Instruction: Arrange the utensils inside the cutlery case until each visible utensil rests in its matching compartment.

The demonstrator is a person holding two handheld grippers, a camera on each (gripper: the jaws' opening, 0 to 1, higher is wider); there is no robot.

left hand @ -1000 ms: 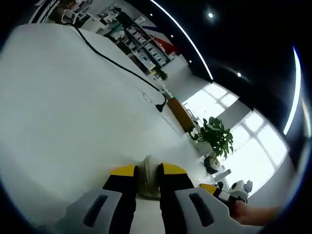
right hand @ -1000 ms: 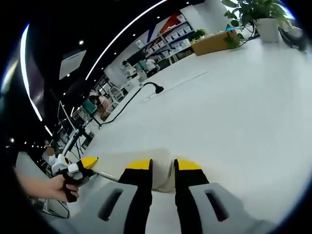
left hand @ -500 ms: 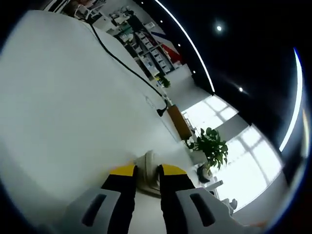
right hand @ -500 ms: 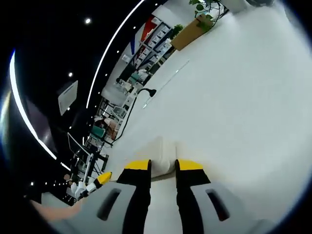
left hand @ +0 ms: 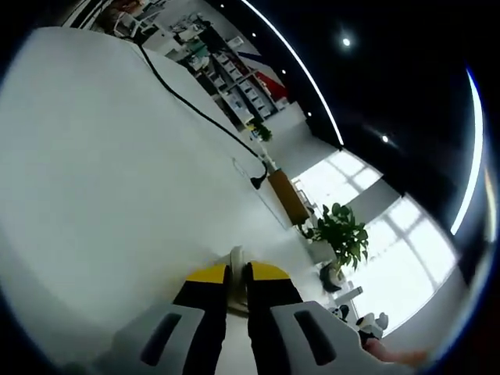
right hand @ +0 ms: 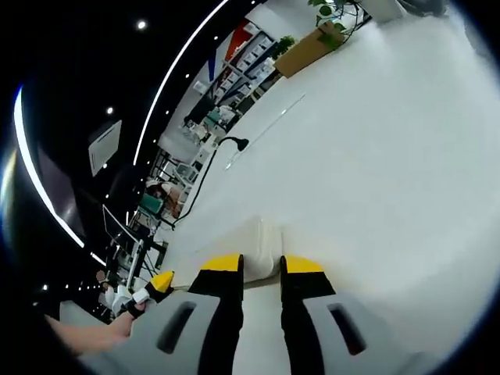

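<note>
While both cameras look out across a broad white tabletop (left hand: 101, 180), each gripper pinches part of a pale, cream-white case whose shape is hard to make out. In the left gripper view, the left gripper (left hand: 237, 275), black-jawed with yellow tips, has its jaws drawn close on a thin upright edge of the pale case (left hand: 237, 262). Half a second ago the same jaws stood wider around a rounder, broader lump of that pale thing; now the gap is narrow and little more than a slim sliver shows between the tips. A black cable (left hand: 195, 109) runs across the table toward a wooden planter box (left hand: 287, 197), with a green potted plant (left hand: 341, 234) beside bright windows. At the lower right edge, a person's hand (left hand: 391, 357) shows with part of the other gripper.

In the right gripper view, the right gripper (right hand: 261, 267) grips the pale case (right hand: 254, 244) between its yellow-tipped jaws, with about the same gap as half a second ago. The other gripper's yellow tip (right hand: 160, 281) and a hand (right hand: 105, 332) appear at lower left, a little nearer the view's centre than before. No utensils can be made out in either view.
</note>
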